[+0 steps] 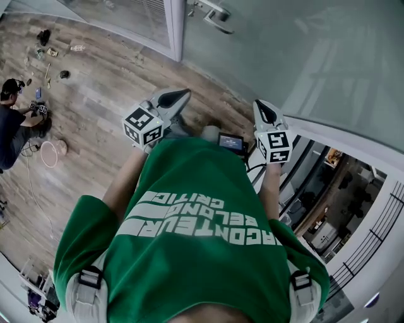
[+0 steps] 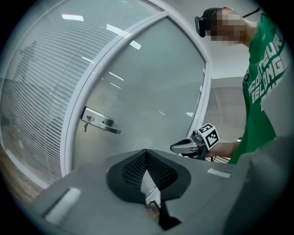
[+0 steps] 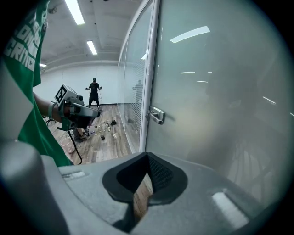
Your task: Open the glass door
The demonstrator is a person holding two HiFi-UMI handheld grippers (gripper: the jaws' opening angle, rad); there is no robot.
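Frosted glass door (image 1: 303, 57) looks shut, its silver lever handle (image 1: 216, 17) untouched ahead. The left gripper (image 1: 173, 99) and right gripper (image 1: 265, 111) hover short of it, jaws closed, empty. The whole task remains.

The grey-brown wood-plank floor (image 1: 107, 82) bears a scatter of small dark objects (image 1: 43, 36), a thin white hoop (image 1: 49, 154) lying flat, and a seated person (image 1: 11, 126).

Frosted matt glass door (image 3: 220, 92), brushed metal handle (image 3: 157, 115), wood-grain plank floor (image 1: 107, 82), green cloth shirt (image 1: 189, 189)
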